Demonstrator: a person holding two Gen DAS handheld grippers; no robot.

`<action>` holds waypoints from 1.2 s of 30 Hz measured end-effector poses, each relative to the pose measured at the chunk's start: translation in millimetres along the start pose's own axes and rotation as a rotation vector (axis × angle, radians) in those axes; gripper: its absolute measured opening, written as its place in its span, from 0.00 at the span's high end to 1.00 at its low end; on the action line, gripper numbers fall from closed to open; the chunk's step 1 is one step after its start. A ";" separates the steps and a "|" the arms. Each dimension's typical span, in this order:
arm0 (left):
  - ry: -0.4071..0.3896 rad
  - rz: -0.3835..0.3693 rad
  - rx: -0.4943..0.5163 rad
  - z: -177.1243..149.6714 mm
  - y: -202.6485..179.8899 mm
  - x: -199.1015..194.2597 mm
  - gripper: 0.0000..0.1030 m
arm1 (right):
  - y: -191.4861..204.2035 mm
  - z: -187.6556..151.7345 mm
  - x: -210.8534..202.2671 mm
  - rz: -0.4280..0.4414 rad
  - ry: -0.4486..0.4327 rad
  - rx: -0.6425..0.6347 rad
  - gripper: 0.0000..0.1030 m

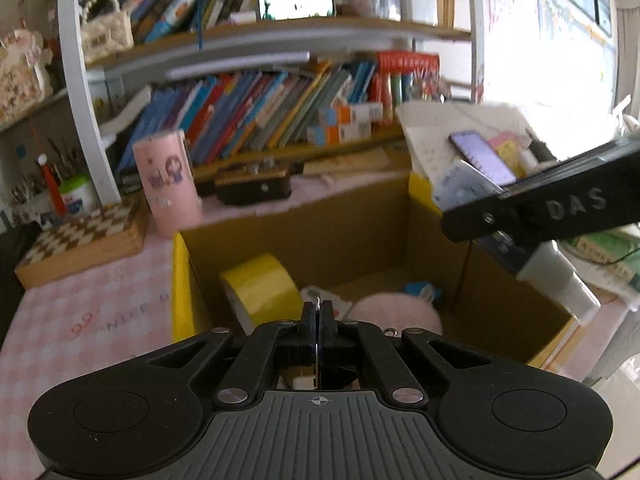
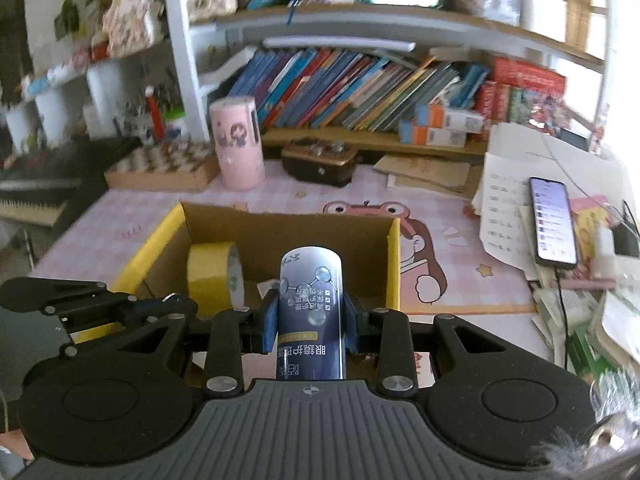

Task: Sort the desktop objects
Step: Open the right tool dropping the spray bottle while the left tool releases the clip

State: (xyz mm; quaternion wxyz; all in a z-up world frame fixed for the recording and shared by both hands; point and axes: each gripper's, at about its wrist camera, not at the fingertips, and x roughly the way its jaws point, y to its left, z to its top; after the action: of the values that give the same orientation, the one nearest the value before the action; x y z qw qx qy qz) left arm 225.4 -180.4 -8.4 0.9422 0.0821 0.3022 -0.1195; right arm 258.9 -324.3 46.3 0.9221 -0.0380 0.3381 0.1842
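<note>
An open cardboard box [image 1: 360, 216] with yellow-taped edges sits on the pink desk; it also shows in the right wrist view [image 2: 280, 226]. Inside lie a yellow tape roll [image 1: 262, 282] [image 2: 214, 274], a pink plush [image 1: 394, 312] and a small blue item [image 1: 420, 290]. My left gripper [image 1: 319, 314] is shut over the box, pinching a thin metal ring of the plush keychain. My right gripper [image 2: 310, 320] is shut on a dark blue spray bottle [image 2: 311, 312] above the box's near side; the bottle's white cap [image 1: 560, 284] shows in the left wrist view.
A pink cylinder [image 2: 238, 142], a chessboard box [image 2: 164, 164] and a brown case [image 2: 320, 160] stand behind the box. A phone [image 2: 554, 224] lies on papers at the right. Bookshelves line the back.
</note>
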 end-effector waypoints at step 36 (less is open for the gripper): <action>-0.229 0.188 -0.189 -18.7 22.1 -95.1 0.25 | 19.9 24.6 141.2 0.038 0.277 -0.257 0.63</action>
State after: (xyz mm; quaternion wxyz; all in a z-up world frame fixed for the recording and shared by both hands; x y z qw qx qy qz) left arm 146.2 -138.2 34.3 0.9810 0.0069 0.1938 -0.0104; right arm 365.9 -256.7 -23.7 0.8507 -0.1742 0.4359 0.2364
